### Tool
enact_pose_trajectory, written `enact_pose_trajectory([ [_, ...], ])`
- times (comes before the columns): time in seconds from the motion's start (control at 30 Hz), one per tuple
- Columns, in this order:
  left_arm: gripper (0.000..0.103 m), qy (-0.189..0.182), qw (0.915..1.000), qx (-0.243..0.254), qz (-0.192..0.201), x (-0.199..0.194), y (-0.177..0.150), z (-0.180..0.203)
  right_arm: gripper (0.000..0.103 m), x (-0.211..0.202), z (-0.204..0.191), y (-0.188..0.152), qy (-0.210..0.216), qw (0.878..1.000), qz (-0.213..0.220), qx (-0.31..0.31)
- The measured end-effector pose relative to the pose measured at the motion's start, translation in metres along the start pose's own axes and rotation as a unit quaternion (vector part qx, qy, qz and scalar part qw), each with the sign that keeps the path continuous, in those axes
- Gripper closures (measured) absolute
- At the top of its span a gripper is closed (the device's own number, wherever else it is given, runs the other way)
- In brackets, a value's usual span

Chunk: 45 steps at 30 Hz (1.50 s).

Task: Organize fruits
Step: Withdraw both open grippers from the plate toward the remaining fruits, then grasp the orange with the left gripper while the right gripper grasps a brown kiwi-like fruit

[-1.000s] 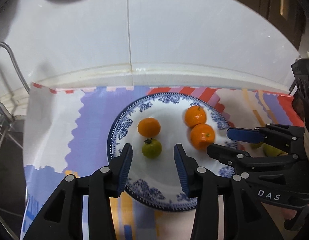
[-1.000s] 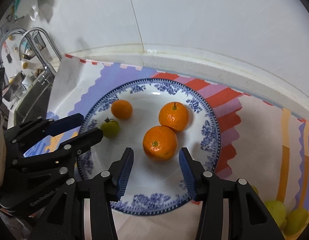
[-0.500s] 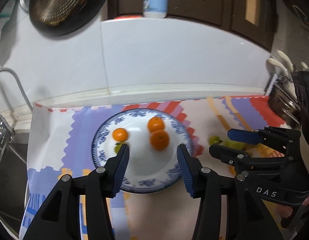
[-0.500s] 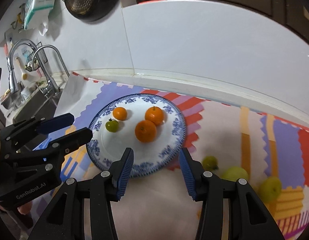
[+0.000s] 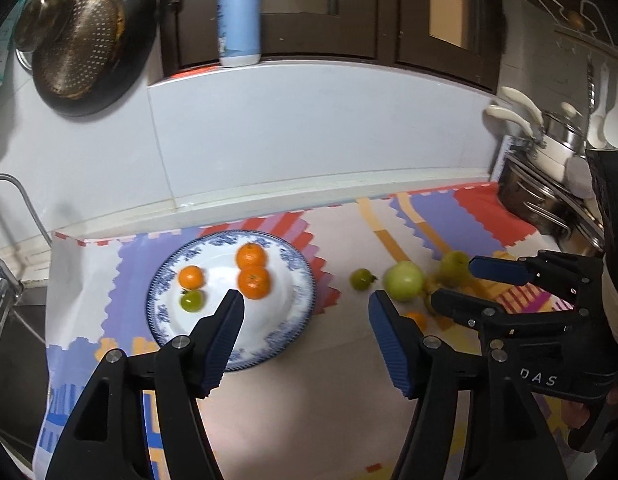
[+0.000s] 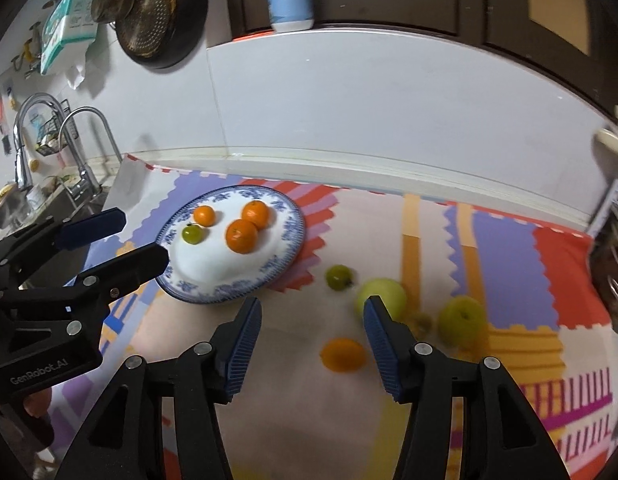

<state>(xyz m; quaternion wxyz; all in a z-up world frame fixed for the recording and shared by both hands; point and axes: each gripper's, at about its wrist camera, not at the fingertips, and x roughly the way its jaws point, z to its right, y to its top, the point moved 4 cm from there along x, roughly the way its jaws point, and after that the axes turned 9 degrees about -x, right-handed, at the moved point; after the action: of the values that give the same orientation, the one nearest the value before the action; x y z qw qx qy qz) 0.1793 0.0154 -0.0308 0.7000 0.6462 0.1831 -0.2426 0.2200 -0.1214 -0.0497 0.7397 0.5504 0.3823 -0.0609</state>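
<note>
A blue-and-white plate on the patterned mat holds three oranges and a small green fruit. To its right on the mat lie a small green fruit, two larger green apples and an orange. My left gripper is open and empty above the plate's near right rim. My right gripper is open and empty, above the mat left of the loose orange.
A sink with taps lies left of the mat. Metal pots stand at the right. The white backsplash wall runs behind, with a blue bottle on its ledge and pans hanging.
Both grippers have pulled back and up from the plate and shifted right, bringing the loose fruits on the mat into view. Both stay open and empty.
</note>
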Motion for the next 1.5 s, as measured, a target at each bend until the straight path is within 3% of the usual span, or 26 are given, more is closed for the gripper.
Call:
enact_pose_trajectory([
  [0.43, 0.036, -0.025, 0.9985, 0.034, -0.035, 0.019, -0.028, 0.043, 0.049, -0.019, 0.035, -0.044, -0.032, 0.999, -0.011, 0.041],
  [0.7, 0.036, -0.043, 0.9958, 0.057, -0.058, 0.042, -0.044, 0.06, 0.049, -0.008, 0.051, -0.07, -0.044, 0.997, -0.034, 0.06],
  [1.1, 0.037, -0.098, 0.9876, 0.081, -0.092, 0.092, -0.059, 0.082, 0.049, 0.018, 0.071, -0.086, -0.051, 0.995, -0.056, 0.065],
  [1.3, 0.045, -0.111, 0.9839, 0.087, -0.11, 0.115, -0.061, 0.09, 0.049, 0.033, 0.079, -0.09, -0.047, 0.994, -0.068, 0.071],
  [1.5, 0.061, -0.115, 0.9816, 0.086, -0.127, 0.129, -0.065, 0.091, 0.049, 0.045, 0.084, -0.09, -0.043, 0.993, -0.075, 0.077],
])
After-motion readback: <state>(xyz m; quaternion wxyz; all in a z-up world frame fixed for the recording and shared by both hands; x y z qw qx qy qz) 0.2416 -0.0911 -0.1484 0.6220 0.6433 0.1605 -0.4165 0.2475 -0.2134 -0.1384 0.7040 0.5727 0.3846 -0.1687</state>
